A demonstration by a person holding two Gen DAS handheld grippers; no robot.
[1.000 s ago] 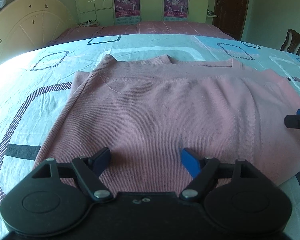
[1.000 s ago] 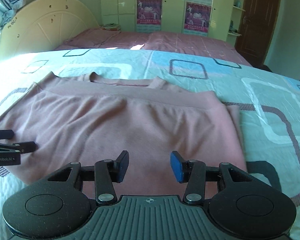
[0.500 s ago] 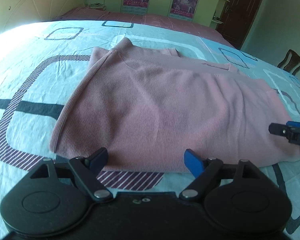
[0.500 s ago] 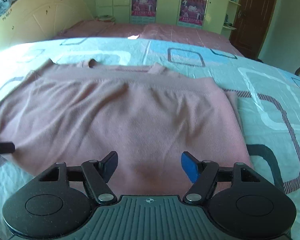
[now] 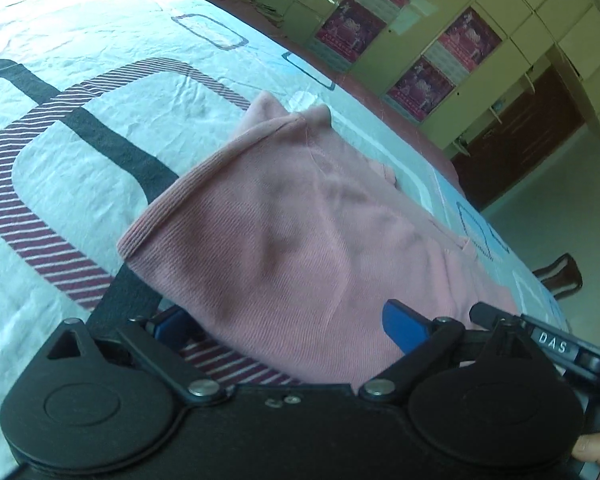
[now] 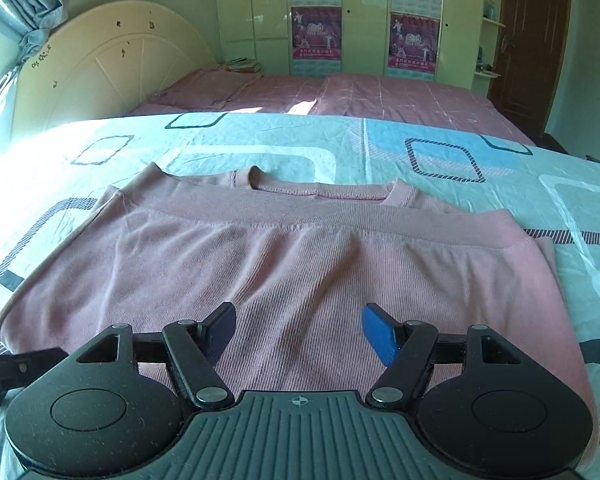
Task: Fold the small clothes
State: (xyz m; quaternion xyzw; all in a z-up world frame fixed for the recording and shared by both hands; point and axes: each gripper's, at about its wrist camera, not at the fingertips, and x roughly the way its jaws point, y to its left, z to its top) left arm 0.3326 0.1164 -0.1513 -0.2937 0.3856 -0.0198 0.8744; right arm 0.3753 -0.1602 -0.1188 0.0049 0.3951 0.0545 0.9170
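Observation:
A pink knit sweater lies folded in half on the patterned bed sheet. My left gripper is rolled to one side at the sweater's near left corner, and its jaws are opening. One blue pad is beside the garment's edge and the other is above the cloth, neither pressing. In the right wrist view the sweater shows its hem band folded up near the neckline. My right gripper hovers open over its near edge with nothing pinched. The right gripper's fingers also show at the left view's lower right.
The sheet stretches around the sweater on all sides. Behind it are a pink bedspread, a cream headboard, wardrobes with posters and a brown door. A wooden chair stands beyond the bed.
The left gripper slid left to the sweater's corner, rolled sideways and spread its jaws wider. The right gripper's jaws widened too, and it shifted slightly along the near edge.

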